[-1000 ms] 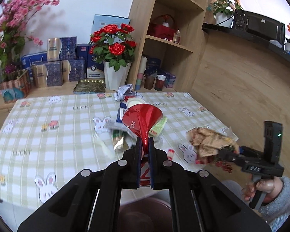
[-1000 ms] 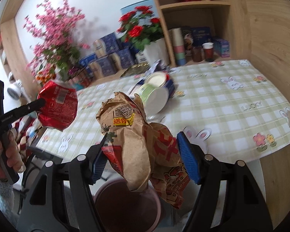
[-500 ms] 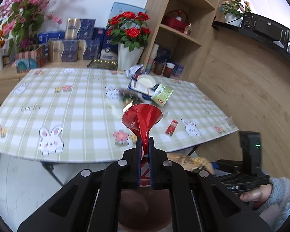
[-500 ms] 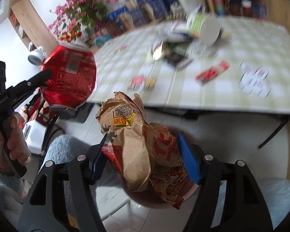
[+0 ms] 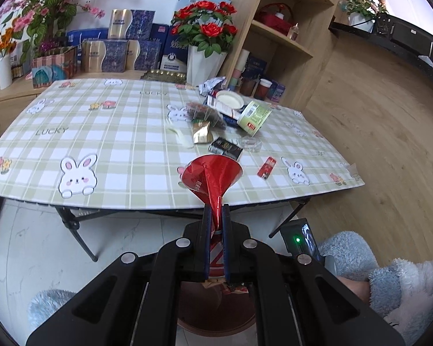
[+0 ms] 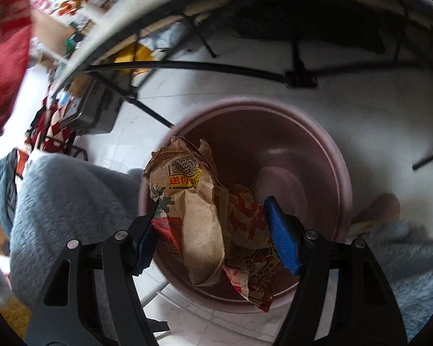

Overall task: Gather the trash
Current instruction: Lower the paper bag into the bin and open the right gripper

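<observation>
- Your left gripper [image 5: 216, 216] is pinched narrow on a red foil wrapper [image 5: 212, 174], which fans out like a funnel in front of the near edge of the table [image 5: 115, 144].
- Your right gripper [image 6: 213, 225] holds a crumpled brown paper bag [image 6: 199, 201] between its blue pads [image 6: 280, 239], jaws fairly wide, right over the mouth of the pink bin [image 6: 317, 150] (on the white floor by the table).
- More trash lies far right on the table: a green cup [image 5: 254, 116], a black packet [image 5: 225, 149], a small red packet [image 5: 266, 167].
</observation>
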